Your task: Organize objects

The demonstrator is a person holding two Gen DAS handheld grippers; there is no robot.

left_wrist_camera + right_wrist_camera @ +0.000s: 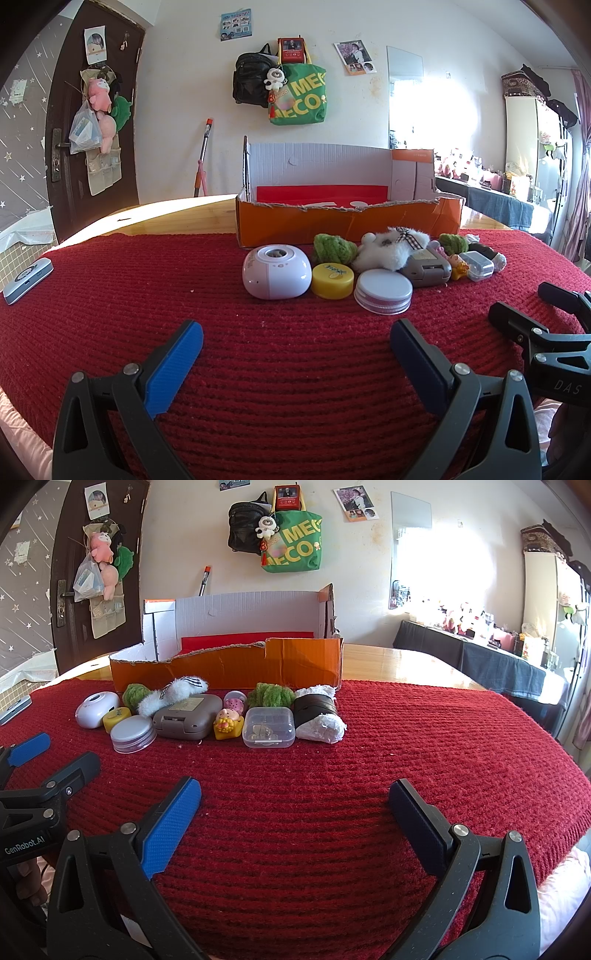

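Both grippers, left (295,343) and right (294,801), spread wide and holding nothing, low over a red knitted mat (406,738). Farther on, a clear lidded case (269,726) with small pieces inside, among crowded trinkets. Beyond, touching them, an open orange cardboard box (236,668), red-lined.

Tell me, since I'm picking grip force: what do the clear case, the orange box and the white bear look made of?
Clear case: seemingly hard, glossy plastic; see-through, with small items visible inside. Orange box: corrugated cardboard, matte; the front edge is torn and ragged, showing brown paper. White bear: soft plush, judging by its fuzzy pile, with a checked ribbon bow. Both grippers are open.
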